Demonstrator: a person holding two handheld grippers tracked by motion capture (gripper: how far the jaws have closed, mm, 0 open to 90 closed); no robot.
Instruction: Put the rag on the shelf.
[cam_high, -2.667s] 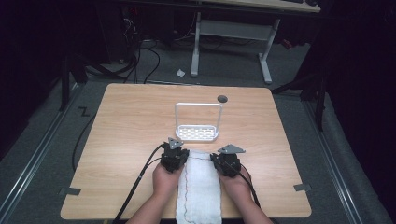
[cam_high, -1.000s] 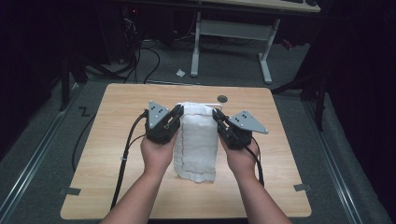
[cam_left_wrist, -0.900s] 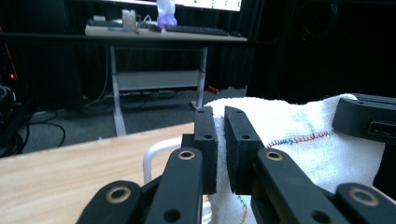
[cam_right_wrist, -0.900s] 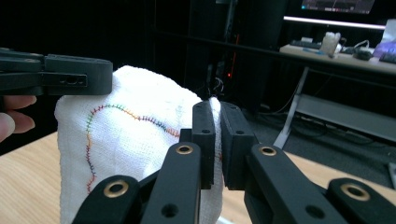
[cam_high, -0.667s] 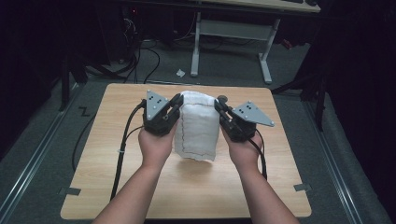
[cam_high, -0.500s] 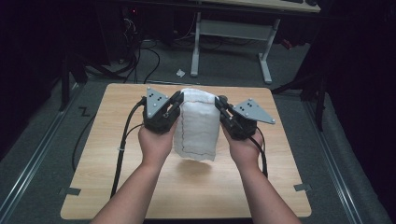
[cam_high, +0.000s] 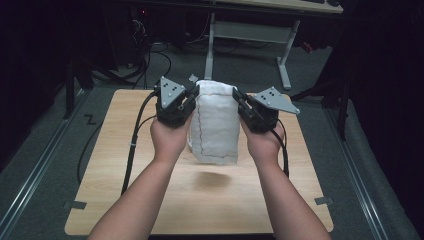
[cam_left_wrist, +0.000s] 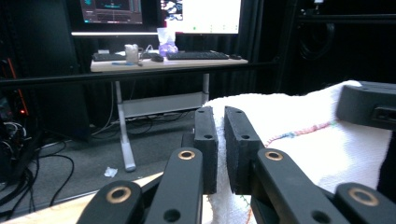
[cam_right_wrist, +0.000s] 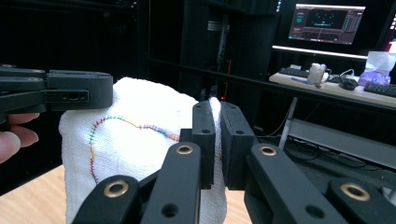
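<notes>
A white towel with coloured stitching along its hem hangs in the air above the wooden table, held up by its two top corners. My left gripper is shut on the towel's top left corner; in the left gripper view its jaws pinch the white towel edge between them, left gripper. My right gripper is shut on the top right corner, and in the right gripper view the towel hangs to the left of the right gripper. The towel's lower edge hangs free above the table.
The towel hides what stands on the table behind it. Beyond the table's far edge are a desk frame and cables on the floor. A desk with a keyboard and monitors stands farther off.
Both hands have risen and moved away from the person, carrying the towel from flat on the table to hanging in the air. A white rack seen earlier is now covered by the towel.
</notes>
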